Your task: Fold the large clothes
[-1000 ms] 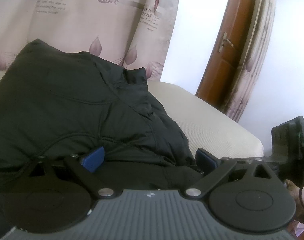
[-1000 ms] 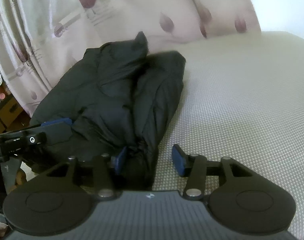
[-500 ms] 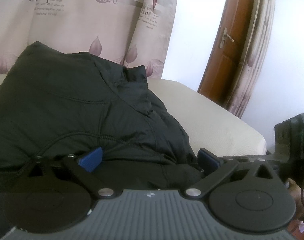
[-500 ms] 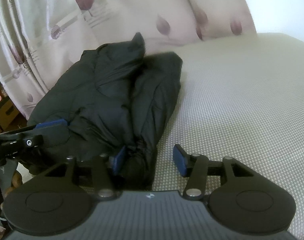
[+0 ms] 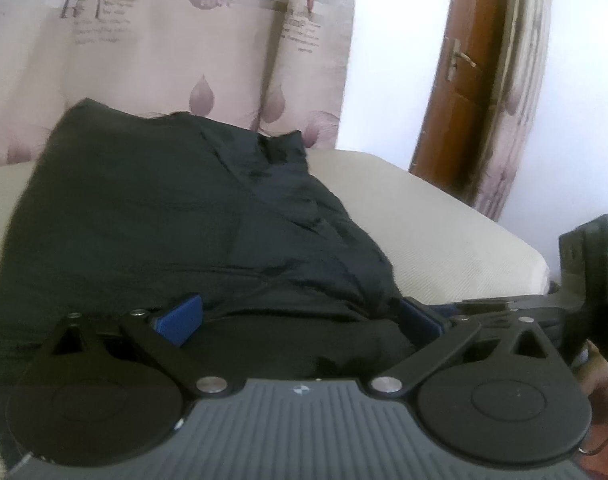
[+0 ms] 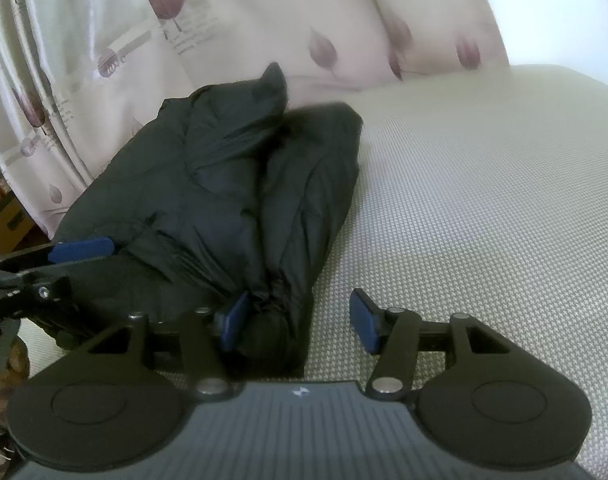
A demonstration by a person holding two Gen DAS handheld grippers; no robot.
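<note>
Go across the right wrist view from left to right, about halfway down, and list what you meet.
Leaf-print curtain → blue finger pad of the left gripper → black jacket → beige textured mattress.

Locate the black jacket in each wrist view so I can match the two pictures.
Left wrist: the jacket fills the left and centre, running down between the left tongs.
Right wrist: the jacket lies left of centre on the cushion, its near end between the right tongs.
Shared landmark: the leaf-print curtain behind it.
</note>
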